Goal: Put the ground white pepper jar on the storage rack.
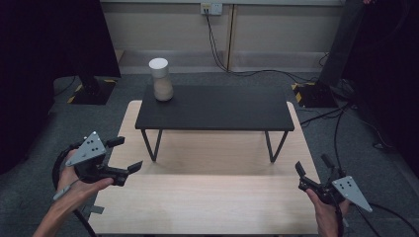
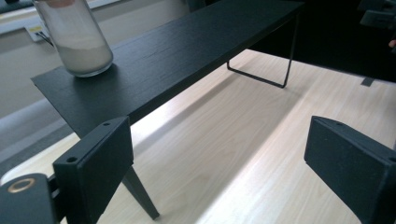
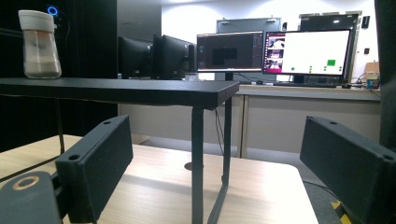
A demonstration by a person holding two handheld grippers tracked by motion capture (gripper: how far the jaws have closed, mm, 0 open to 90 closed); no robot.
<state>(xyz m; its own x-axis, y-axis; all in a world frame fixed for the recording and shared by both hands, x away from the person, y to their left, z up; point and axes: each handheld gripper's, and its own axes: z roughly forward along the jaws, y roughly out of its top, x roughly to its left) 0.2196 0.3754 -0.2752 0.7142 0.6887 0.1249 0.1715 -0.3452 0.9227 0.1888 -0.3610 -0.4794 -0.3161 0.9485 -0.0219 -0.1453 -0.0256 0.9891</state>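
Observation:
A clear jar (image 1: 161, 80) with a white lid, partly filled with pale powder, stands on the far left end of a low black shelf (image 1: 217, 109). The jar (image 2: 77, 39) sits ahead and to the left in the left gripper view, and the jar (image 3: 39, 45) is at the upper left in the right gripper view. My left gripper (image 1: 124, 156) hovers open at the table's left edge, nothing between its jaws. At the right edge my right gripper (image 1: 314, 166) is open too, holding nothing.
The black shelf stands on thin metal legs (image 1: 149, 145) on a light wooden table (image 1: 207, 202). Cables (image 1: 341, 118) run over the grey floor at the right. Monitors (image 3: 275, 53) on a desk lie beyond the table in the right gripper view.

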